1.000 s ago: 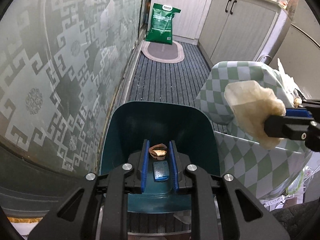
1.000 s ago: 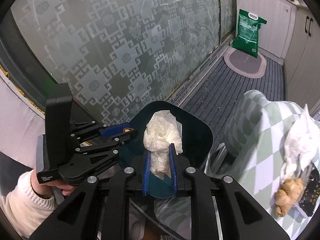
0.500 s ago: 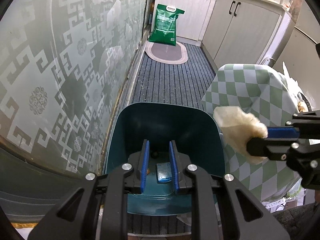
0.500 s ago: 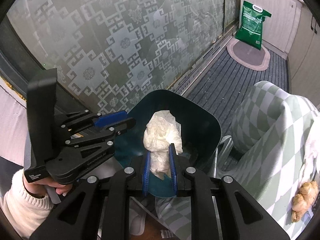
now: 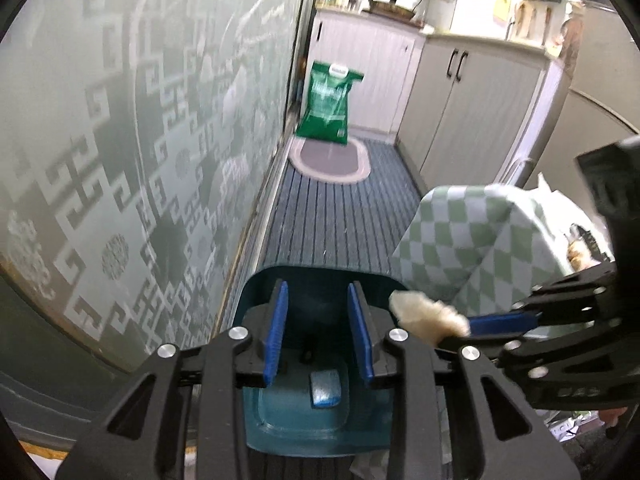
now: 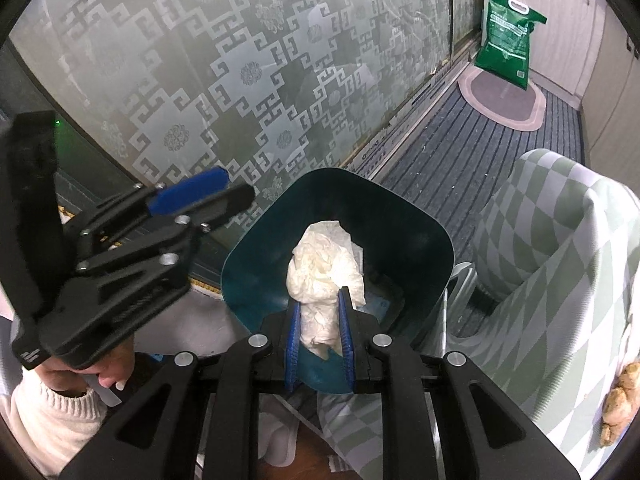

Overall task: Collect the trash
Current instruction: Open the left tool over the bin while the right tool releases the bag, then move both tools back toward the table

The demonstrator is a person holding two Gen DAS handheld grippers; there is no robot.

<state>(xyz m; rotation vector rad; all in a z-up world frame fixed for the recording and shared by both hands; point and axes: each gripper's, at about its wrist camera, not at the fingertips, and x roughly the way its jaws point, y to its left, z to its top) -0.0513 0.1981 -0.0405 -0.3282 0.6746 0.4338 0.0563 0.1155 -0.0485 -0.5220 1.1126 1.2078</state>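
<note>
While right gripper clamps crumpled tissue over glossy teal bin (rounded-square), left gripper fingers just parted, empty.

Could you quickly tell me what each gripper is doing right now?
Left gripper: open, jaws just opened, nothing between them, over the teal bin.
Right gripper: shut on a crumpled white tissue.

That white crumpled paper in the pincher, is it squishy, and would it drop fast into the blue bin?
The crumpled tissue looks soft: it bulges out above the right gripper that squeezes it. It probably weighs very little, so it would likely flutter down into the bin. It seems unlikely to roll.
</note>
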